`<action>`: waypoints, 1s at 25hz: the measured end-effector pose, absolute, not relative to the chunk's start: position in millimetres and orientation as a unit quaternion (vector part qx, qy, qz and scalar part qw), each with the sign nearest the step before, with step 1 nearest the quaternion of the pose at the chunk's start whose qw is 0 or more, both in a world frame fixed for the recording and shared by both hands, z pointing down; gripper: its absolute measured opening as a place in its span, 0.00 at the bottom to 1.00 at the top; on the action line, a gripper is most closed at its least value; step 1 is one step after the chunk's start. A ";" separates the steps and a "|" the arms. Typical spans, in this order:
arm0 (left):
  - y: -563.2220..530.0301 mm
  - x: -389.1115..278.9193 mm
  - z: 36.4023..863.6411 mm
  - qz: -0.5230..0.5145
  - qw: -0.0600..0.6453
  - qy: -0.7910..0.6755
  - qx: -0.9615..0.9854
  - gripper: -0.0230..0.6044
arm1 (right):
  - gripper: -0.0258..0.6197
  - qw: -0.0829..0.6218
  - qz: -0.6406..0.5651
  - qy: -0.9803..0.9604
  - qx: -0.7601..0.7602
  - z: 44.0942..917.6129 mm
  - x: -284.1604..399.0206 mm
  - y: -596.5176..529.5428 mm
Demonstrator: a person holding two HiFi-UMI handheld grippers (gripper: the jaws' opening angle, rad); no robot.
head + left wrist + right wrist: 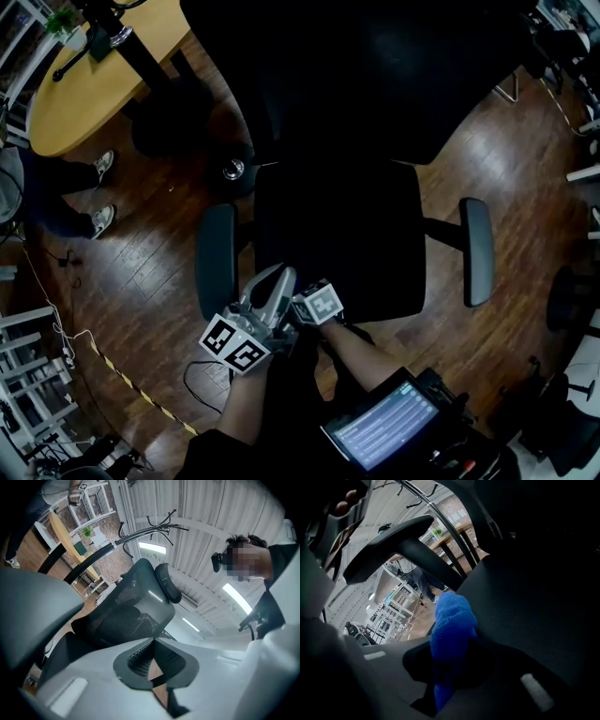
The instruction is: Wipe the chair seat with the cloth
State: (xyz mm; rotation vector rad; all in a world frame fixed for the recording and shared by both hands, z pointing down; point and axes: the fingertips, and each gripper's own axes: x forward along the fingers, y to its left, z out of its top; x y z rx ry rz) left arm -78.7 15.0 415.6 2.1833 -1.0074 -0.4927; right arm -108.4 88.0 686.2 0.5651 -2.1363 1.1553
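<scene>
Looking down in the head view, both grippers crowd the near edge of the black chair seat (337,234), marker cubes up. The left gripper (277,281) sits just beside the left armrest (217,258), and the right gripper (452,663) is tucked close against it on the seat side. No cloth shows from up here; the tools cover it.

Over to the right gripper view, and there it is: a fuzzy blue cloth (452,620) clamped between the fingers (534,681), its free end lying against the dark seat fabric. That same armrest looms overhead in this shot, with the wooden floor (423,616) and white racks beyond.

The left gripper view gives a different story: its fingers (84,667) are clenched tip to tip, gripping nothing, only a sliver of floor showing below the tips. It looks up past the mesh backrest (126,616) and headrest (168,583) to a coat rack (161,524) and the ceiling lights, which neither other view shows. A person leans in at the right edge there.
</scene>
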 end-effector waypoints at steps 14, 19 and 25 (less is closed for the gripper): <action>5.9 -27.1 419.0 -0.175 0.349 -0.340 0.856 0.03 | 0.11 0.356 0.450 -0.719 0.392 708.6 119.2 63.1; 7.1 -12.7 421.1 -0.170 0.352 -0.330 0.859 0.03 | 0.11 0.348 0.442 -0.696 0.446 702.9 190.2 55.7; 12.1 -5.3 421.8 -0.168 0.351 -0.329 0.860 0.03 | 0.11 0.357 0.429 -0.690 0.461 702.4 204.9 57.7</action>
